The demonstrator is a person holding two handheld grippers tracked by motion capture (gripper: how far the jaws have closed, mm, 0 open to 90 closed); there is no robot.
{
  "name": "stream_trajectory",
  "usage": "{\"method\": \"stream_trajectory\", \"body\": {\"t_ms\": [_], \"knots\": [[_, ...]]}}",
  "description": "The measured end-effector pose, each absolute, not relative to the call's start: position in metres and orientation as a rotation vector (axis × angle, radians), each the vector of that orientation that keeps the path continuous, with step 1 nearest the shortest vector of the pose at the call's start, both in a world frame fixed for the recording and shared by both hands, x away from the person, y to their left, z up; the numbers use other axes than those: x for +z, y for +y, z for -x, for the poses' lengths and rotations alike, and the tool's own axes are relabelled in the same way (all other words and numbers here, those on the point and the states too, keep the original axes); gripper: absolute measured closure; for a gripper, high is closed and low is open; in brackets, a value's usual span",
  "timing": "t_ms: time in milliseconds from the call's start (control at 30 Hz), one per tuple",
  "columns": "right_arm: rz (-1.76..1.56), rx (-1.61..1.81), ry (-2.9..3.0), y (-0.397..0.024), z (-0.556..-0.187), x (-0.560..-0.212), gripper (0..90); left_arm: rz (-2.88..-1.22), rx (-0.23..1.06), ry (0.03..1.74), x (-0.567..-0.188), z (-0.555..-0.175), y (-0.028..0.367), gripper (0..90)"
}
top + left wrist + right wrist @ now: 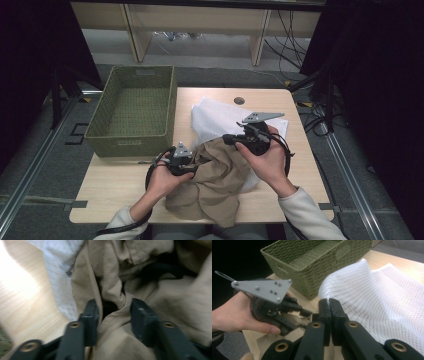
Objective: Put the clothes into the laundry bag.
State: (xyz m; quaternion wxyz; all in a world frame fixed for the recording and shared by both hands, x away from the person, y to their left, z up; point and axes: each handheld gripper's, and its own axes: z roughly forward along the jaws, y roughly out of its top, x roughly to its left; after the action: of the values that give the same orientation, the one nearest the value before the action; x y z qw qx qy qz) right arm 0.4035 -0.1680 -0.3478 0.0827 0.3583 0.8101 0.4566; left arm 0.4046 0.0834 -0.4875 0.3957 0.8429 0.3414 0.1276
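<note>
So the thing being worked here was a tan garment (pixel 215 180), some thin cotton-looking piece, lying crumpled on the front half of the desk (pixel 115 185) with part of it draped over a white mesh laundry bag (pixel 215 117). A green woven basket (pixel 135 112) sat at the far left corner of the desk, well apart from the cloth.

The left gripper (pixel 113 312) had its fingers (pixel 91 315) partly apart with a raised fold of the tan fabric bunched between them. In the left gripper view the pads looked right up against the fold, but the picture was blurry, so whether they were really pinching it was hard to call. The right gripper (pixel 329 307) had its fingers pressed together; in the high view it seemed to be at the upper edge of the garment, though nothing could be seen caught between the pads in its own view.

Handling-wise, the cloth looked light, floppy and not fragile at all. It would probably sag and slide rather than hold any shape, and a single layer could slip out of a shallow pinch. Best bet seemed to be grabbing a thick fold, seam or hem, with both grippers set well apart so it hung open instead of bunching
</note>
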Motion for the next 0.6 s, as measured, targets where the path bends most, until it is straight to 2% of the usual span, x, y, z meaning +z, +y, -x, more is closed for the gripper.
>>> {"method": "stream_trajectory", "body": {"t_ms": [67, 167, 433, 600], "knots": [[-1.067, 1.360, 2.419, -0.168, -0.405, -0.349, 90.0, -2.145, 0.325, 0.865, -0.485, -0.401, 0.081, 71.7], [-1.061, 1.359, 2.407, -0.168, -0.405, -0.350, 90.0, -2.110, 0.317, 0.859, -0.473, -0.391, 0.078, 80.6], [-1.077, 1.335, 2.409, -0.164, -0.403, -0.353, 90.0, -1.963, 0.234, 0.840, -0.437, -0.364, 0.064, 84.0], [-1.061, 1.339, 2.418, -0.162, -0.401, -0.352, 90.0, -1.912, 0.270, 0.831, -0.425, -0.363, 0.053, 85.9]]}}
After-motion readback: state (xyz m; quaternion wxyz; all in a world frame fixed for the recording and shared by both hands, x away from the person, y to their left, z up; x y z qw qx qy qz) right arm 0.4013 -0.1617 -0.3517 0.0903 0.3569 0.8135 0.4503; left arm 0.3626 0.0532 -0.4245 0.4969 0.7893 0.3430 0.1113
